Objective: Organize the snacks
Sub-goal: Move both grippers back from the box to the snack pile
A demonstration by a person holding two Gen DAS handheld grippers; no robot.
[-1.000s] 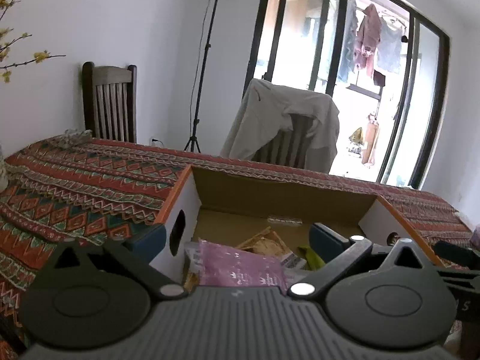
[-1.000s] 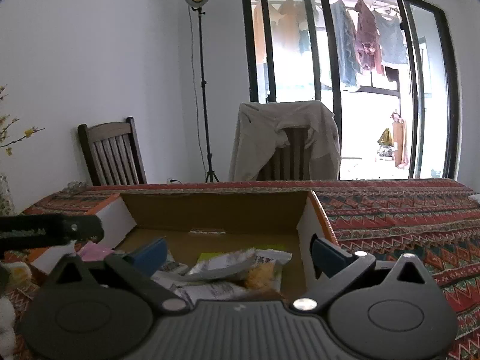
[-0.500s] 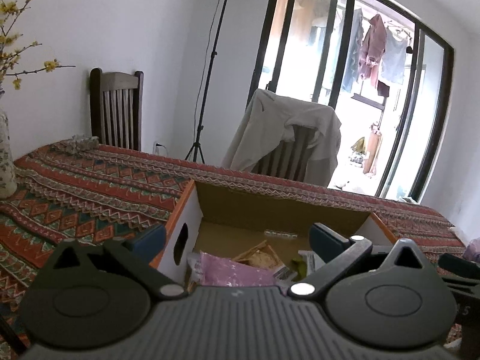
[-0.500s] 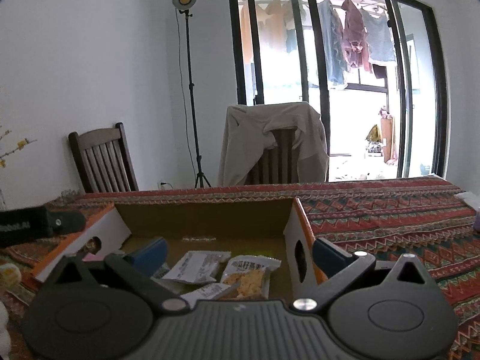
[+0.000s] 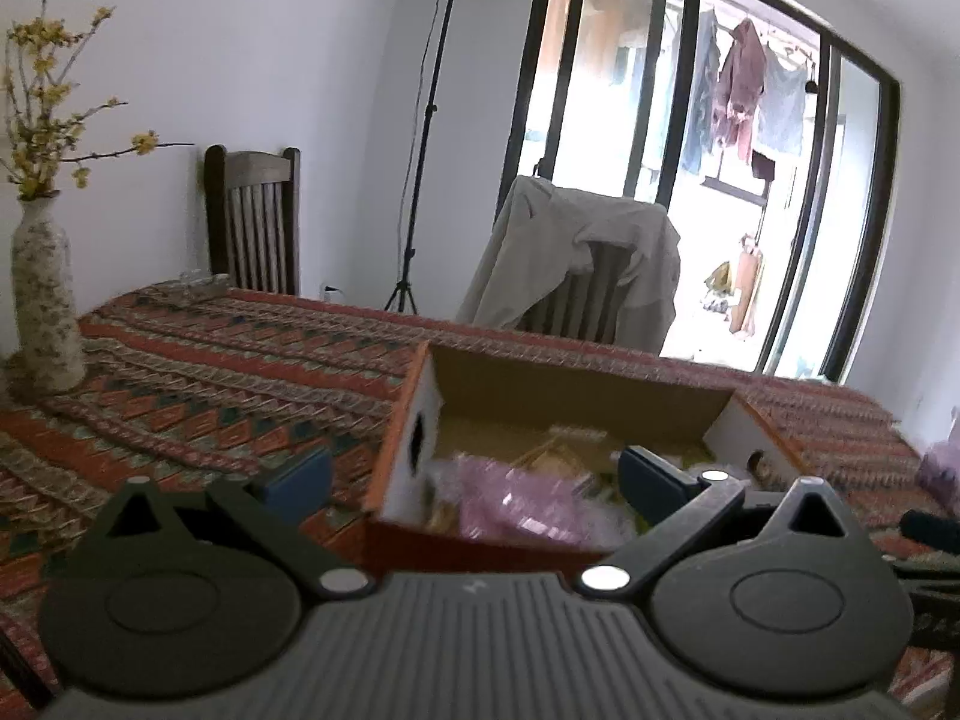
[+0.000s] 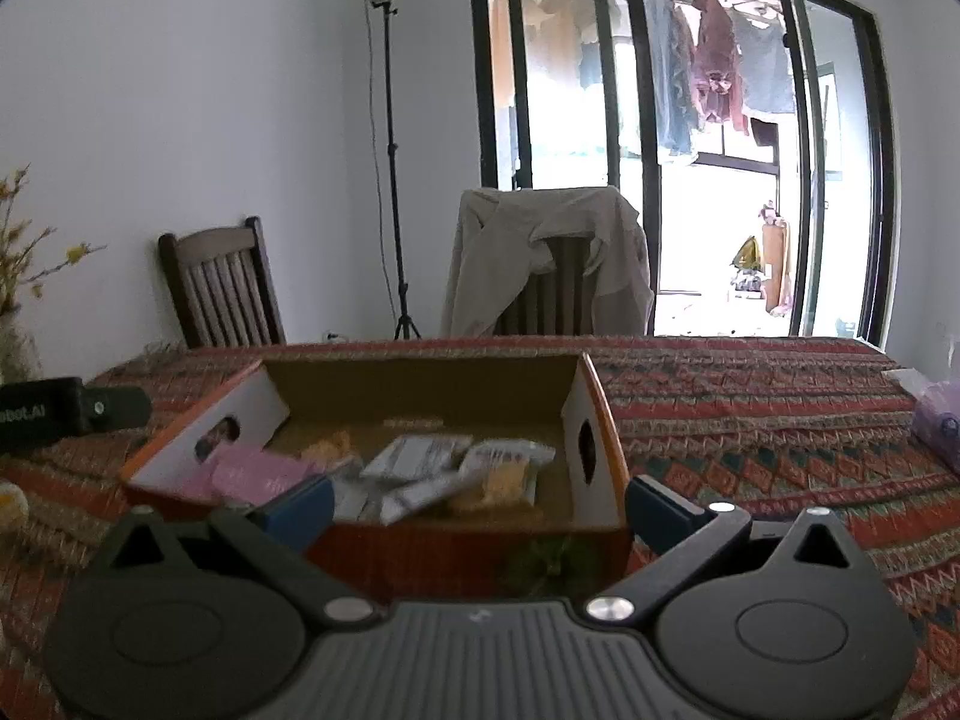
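Observation:
An open cardboard box (image 6: 594, 420) with orange sides sits on the patterned tablecloth and holds several snack packets. Inside lie a pink packet (image 6: 255, 474), white packets (image 6: 420, 456) and a yellow-fronted packet (image 6: 507, 477). From the left wrist view the same box (image 5: 414, 438) shows the pink packet (image 5: 516, 504) near its front wall. My left gripper (image 5: 474, 477) is open, held back from the box's front left corner, with nothing between its fingers. My right gripper (image 6: 480, 504) is open too, just before the box's front wall, empty.
A vase (image 5: 45, 300) with yellow flowers stands at the table's left. Two chairs (image 6: 222, 288) stand behind the table, one draped with a beige jacket (image 6: 546, 258). A light stand (image 6: 390, 150) is by the wall. A purple bag (image 6: 936, 420) lies at the right edge.
Both grippers have pulled back and risen away from the box; its front wall now shows in both views. The packets stay inside the box.

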